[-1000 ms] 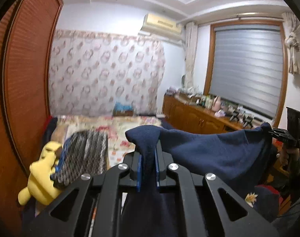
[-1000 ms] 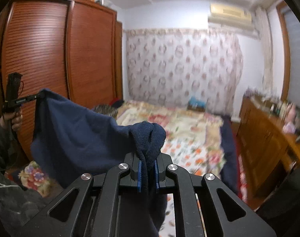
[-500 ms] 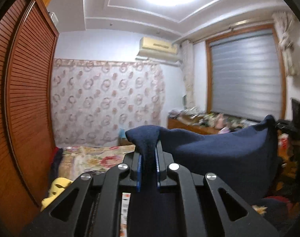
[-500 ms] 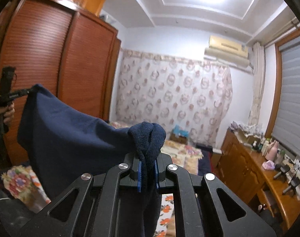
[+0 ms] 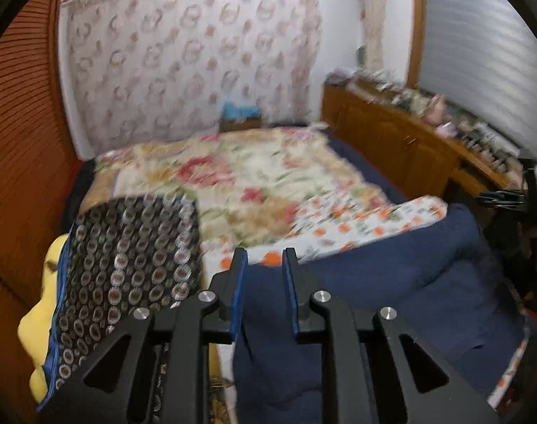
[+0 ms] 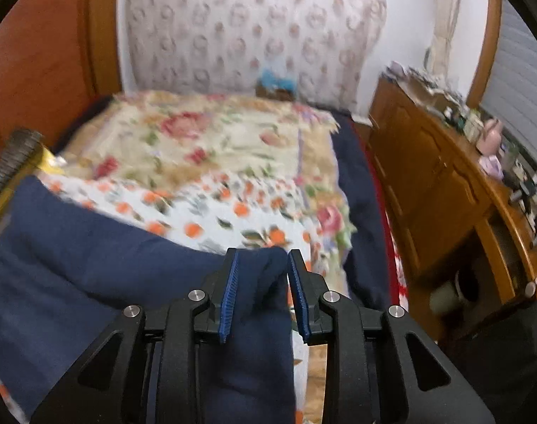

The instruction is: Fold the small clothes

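Both grippers, left (image 5: 265, 282) and right (image 6: 261, 282), now spread after pinching the lifted navy garment (image 5: 409, 275), have dropped it onto the bed (image 5: 251, 176) ahead for folding.

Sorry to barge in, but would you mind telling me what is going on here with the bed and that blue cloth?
A person is folding a navy garment on the floral bedspread, with a hand-held gripper in each hand. Both are open: the left hand-held gripper and the right hand-held gripper each have blue pads standing apart around a bunched edge of the cloth, which lies spread across the near end of the bed. A dark patterned cloth and something yellow lie to the left.
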Demonstrator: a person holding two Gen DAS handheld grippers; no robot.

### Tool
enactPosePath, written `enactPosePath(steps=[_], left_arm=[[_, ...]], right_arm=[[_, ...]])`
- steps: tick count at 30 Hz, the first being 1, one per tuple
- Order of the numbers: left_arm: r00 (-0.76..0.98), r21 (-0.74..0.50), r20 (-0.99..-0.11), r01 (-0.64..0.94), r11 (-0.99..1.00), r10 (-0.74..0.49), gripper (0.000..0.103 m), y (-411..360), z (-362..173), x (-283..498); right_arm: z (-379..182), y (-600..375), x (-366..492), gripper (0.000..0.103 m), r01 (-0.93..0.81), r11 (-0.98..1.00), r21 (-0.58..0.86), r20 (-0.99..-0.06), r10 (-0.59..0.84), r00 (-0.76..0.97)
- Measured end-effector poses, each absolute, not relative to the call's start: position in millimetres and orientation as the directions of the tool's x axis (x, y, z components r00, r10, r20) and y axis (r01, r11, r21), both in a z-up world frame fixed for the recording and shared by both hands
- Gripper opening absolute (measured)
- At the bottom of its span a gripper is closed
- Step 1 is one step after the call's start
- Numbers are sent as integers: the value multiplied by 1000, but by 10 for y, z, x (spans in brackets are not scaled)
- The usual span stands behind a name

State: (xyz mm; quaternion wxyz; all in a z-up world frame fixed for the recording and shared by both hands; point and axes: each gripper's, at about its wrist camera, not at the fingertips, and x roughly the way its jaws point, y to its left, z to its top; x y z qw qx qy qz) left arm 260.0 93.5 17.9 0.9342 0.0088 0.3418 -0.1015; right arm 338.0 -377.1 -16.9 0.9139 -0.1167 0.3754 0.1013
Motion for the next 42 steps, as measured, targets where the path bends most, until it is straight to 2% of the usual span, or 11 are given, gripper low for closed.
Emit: enactPosePath(steps=[1, 3, 6, 10, 14, 27, 36, 38, 40, 42], left_arm=[[740, -59, -642, 213, 975, -200, 24, 932, 140, 2590], [738, -34, -648, 221, 975, -190, 29, 852, 81, 2499], [733, -34, -650, 235, 971, -200, 38, 763, 68, 2360], [712, -44, -666, 259, 965, -222, 41, 653, 62, 2177], [695, -5, -689, 280, 960, -206, 43, 554, -3, 2015], [575, -50, -788, 294, 954, -218, 43, 317, -767, 1406], [602, -40, -775, 255, 966, -191, 43, 226, -897, 1403], [612, -26, -769, 255, 967, -182, 45, 191, -908, 1406], [619, -19, -764, 260, 966, -182, 53, 184, -920, 1421], [616, -16, -766, 265, 964, -182, 56, 152, -918, 1431]], right_arm=[[-240, -3766, 3400, 28, -276, 952, -128, -718, 103, 688], [-316, -3785, 3394, 39, -280, 953, -119, -723, 110, 682], [-306, -3804, 3269, 40, -295, 951, -90, -714, 145, 685], [-174, -3849, 3014, 43, -305, 951, -53, -696, 184, 694], [-119, -3937, 2717, 51, -324, 946, -23, -675, 224, 703], [-691, -4182, 1823, 52, -354, 930, 99, -743, 306, 595], [-882, -4103, 1764, 53, -342, 930, 133, -767, 315, 559], [-878, -4098, 1817, 53, -324, 936, 140, -769, 309, 560], [-884, -4087, 1861, 53, -312, 942, 126, -771, 291, 567], [-887, -4082, 1903, 53, -291, 949, 119, -769, 273, 577]])
